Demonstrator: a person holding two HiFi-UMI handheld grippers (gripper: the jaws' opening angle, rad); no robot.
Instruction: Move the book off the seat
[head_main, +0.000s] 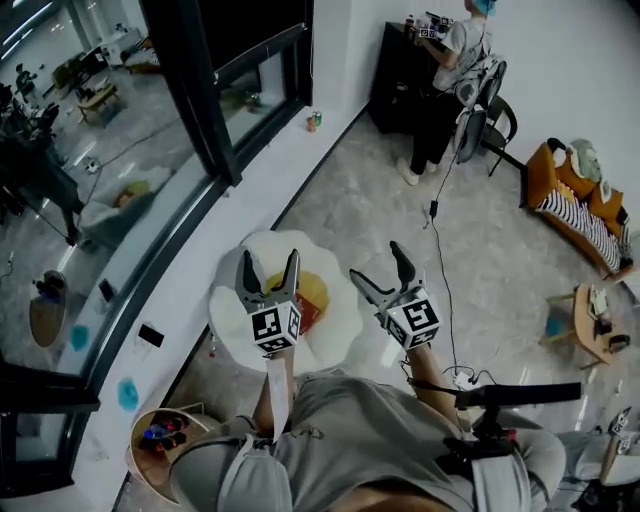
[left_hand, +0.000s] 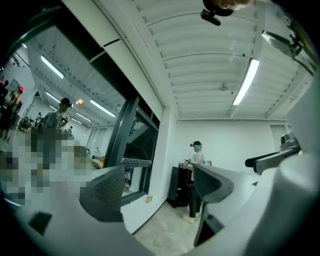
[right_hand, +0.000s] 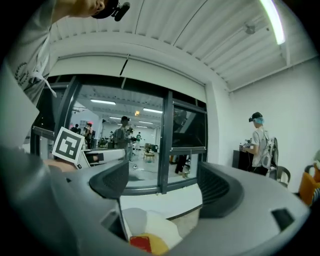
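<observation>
Red flat book lies on the yellow centre of the white flower-shaped cushioned seat, partly hidden by the left gripper. That gripper hovers above it, jaws wide, empty. Right gripper is just beside, over the seat edge, jaws wide, nothing between.

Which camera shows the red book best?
Head view: the red book lies on the white seat, partly behind the left gripper. Right gripper view shows only a corner; left gripper view shows none.
</observation>
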